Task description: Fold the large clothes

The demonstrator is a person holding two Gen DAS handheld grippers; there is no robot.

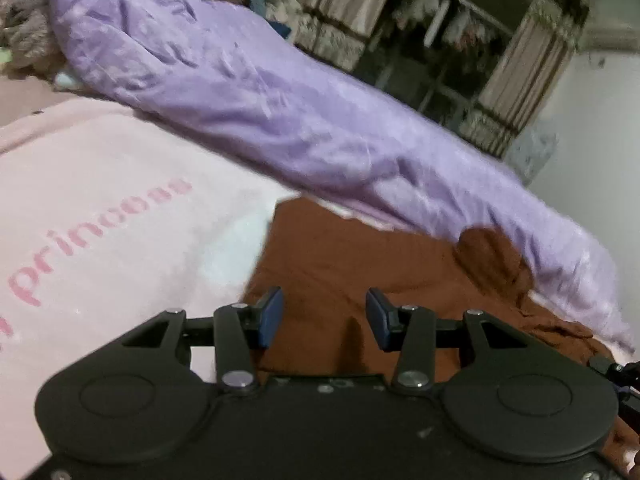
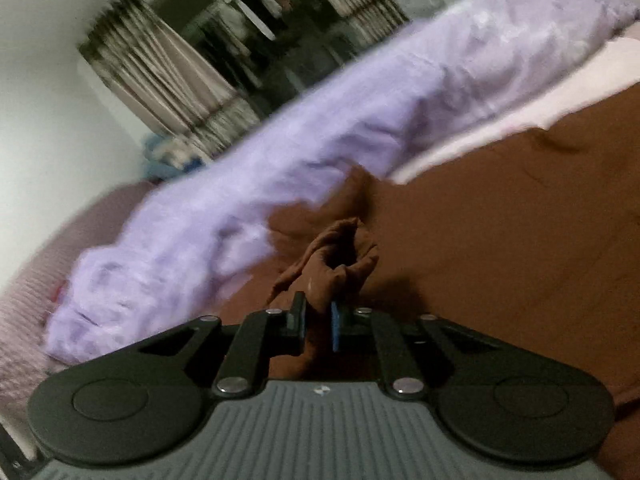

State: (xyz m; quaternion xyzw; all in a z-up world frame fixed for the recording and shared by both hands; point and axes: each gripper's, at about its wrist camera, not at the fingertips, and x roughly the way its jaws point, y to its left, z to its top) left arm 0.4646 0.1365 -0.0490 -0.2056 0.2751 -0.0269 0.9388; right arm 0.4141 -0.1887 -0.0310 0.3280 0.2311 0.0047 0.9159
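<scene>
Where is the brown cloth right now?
The brown cloth lies on the pink blanket, right of the word "princess" and below the purple quilt. In the right wrist view, the right claw pinches a bunch of it.

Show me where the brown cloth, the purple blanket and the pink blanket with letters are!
brown cloth (image 2: 336,248): right wrist view, on the bunched bit pinched in the right gripper (image 2: 318,326).
purple blanket (image 1: 248,92): left wrist view, on its wrinkled middle.
pink blanket (image 1: 120,184): left wrist view, just above the pink letters.
</scene>
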